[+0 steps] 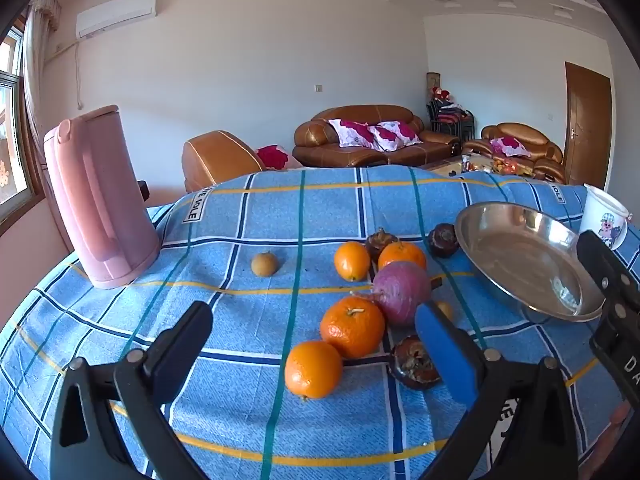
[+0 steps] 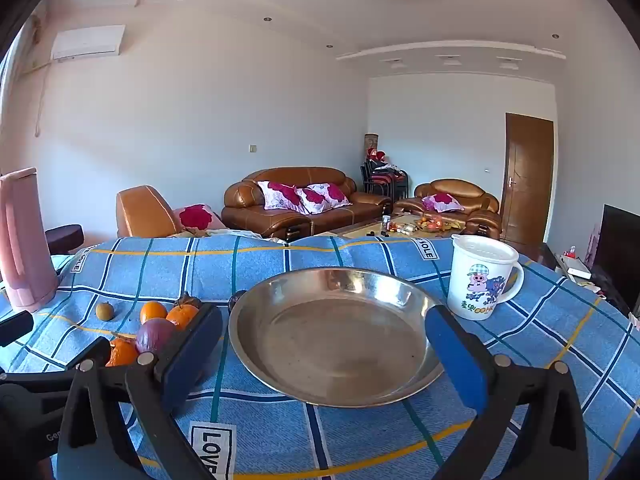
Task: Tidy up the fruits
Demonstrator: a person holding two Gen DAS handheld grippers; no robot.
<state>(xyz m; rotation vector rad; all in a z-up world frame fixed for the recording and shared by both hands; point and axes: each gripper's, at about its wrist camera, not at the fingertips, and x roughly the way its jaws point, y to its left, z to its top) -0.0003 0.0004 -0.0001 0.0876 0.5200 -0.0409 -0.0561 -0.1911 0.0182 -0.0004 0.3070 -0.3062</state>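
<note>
Left wrist view is read from its left edge, where a pink kettle (image 1: 100,200) is stood upright on the blue checked cloth (image 1: 248,360) covering the surface, well apart from the fruit and so out of the working path. A small brownish fruit (image 1: 264,263) is seen lying alone, between the kettle and the main cluster. The cluster is gathered near the middle: four oranges, with the nearest orange (image 1: 313,369) touching a second orange (image 1: 353,332), a purple onion (image 1: 401,293) just behind them, and dark mangosteens, one mangosteen (image 1: 414,362) lying just beside the blue pad. The left tongs (image 1: 316,350) are held wide open with nothing gripped, and the nearest orange is framed between the two pads, which suggests it is being lined up as the first pick. To the right, the steel plate (image 1: 476,226) is kept bare, presumably as the place where the fruit is to be collected.

From the right wrist view, the right tongs (image 2: 324,346) are likewise spread fully and nothing is held; they are poised over the plate's near rim, possibly so that it can be steadied. A white cartoon mug (image 2: 482,280) is stood just beside the plate at the far right.
</note>
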